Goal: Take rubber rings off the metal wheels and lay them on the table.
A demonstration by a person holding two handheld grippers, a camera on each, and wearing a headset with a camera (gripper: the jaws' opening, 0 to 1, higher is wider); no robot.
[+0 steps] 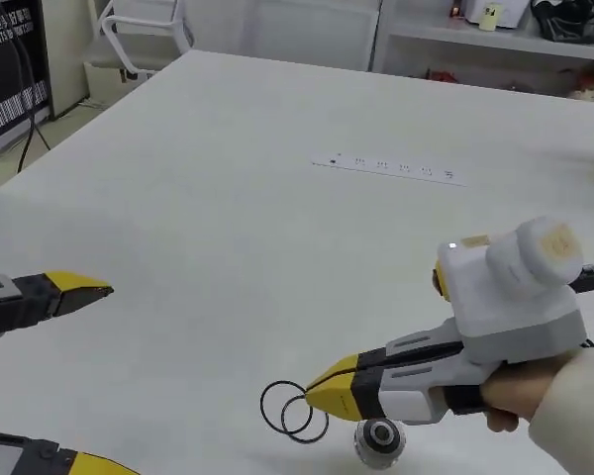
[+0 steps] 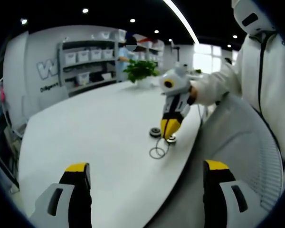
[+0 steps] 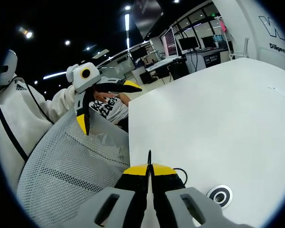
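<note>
— Two rubber rings (image 1: 293, 410) are off, lying overlapped on the table (image 1: 228, 228) at the right gripper (image 1: 322, 393) tip. Its jaws are pressed together.
— Pinching one?
— Can't tell; the tip covers that spot. Left gripper (image 1: 94, 376) spread wide, empty, well apart.
— Wheels?
— One metal wheel (image 1: 379, 440) just beside the rings. Left gripper view shows a second wheel (image 2: 155, 133), darker-rimmed, possibly still ringed; too small to say.

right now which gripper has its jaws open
The left gripper: its jaws stand wide apart, while the right gripper is shut on a rubber ring.
</note>
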